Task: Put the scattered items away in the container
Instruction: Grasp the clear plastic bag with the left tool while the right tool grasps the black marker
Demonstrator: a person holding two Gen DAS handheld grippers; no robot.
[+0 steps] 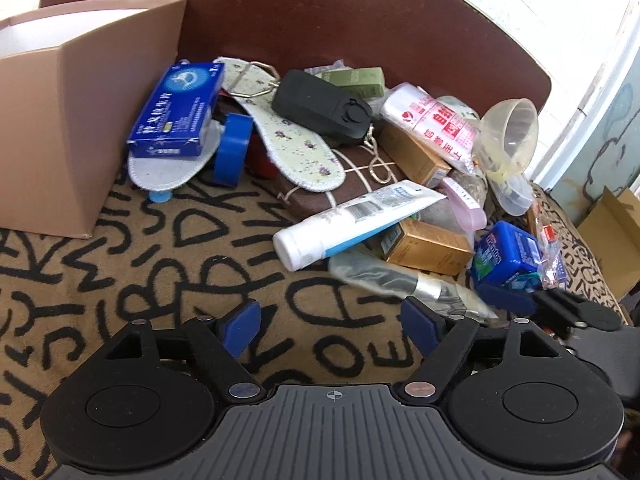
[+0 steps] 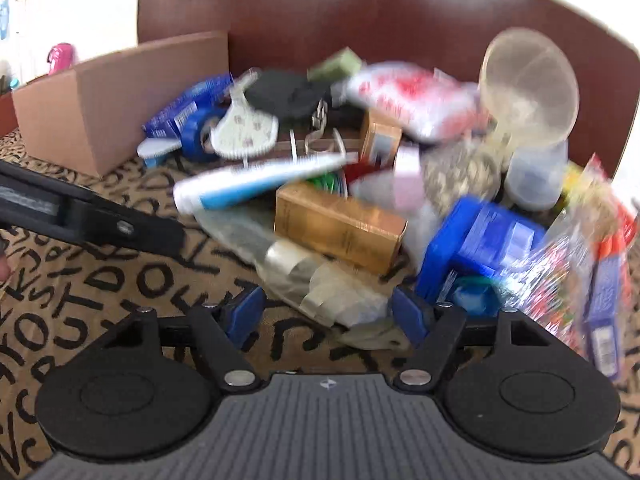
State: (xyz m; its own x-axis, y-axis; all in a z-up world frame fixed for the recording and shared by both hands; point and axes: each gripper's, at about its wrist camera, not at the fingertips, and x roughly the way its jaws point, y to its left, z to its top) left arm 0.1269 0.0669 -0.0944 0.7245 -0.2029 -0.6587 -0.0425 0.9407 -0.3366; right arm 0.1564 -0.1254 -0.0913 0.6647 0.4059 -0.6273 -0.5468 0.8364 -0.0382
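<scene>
A tan cardboard box (image 1: 60, 120) stands open at the left; it also shows in the right wrist view (image 2: 116, 100). A pile of items lies to its right: a blue medicine box (image 1: 176, 110), insoles (image 1: 288, 136), a black device (image 1: 320, 106), a white tube (image 1: 352, 224), a gold carton (image 1: 432, 246), a blue tin (image 1: 508, 256), a clear plastic cup (image 1: 512, 128). My left gripper (image 1: 332, 328) is open and empty, short of the pile. My right gripper (image 2: 326, 312) is open and empty, its fingertips at a bagged silver item (image 2: 316, 280). The right wrist view is blurred.
Everything lies on a tan cloth with black letters (image 1: 160, 272). A dark red-brown curved backboard (image 1: 340, 24) rises behind the pile. A blue tape roll (image 1: 232, 148) leans by the insoles. The left gripper's body (image 2: 92, 216) crosses the left of the right wrist view.
</scene>
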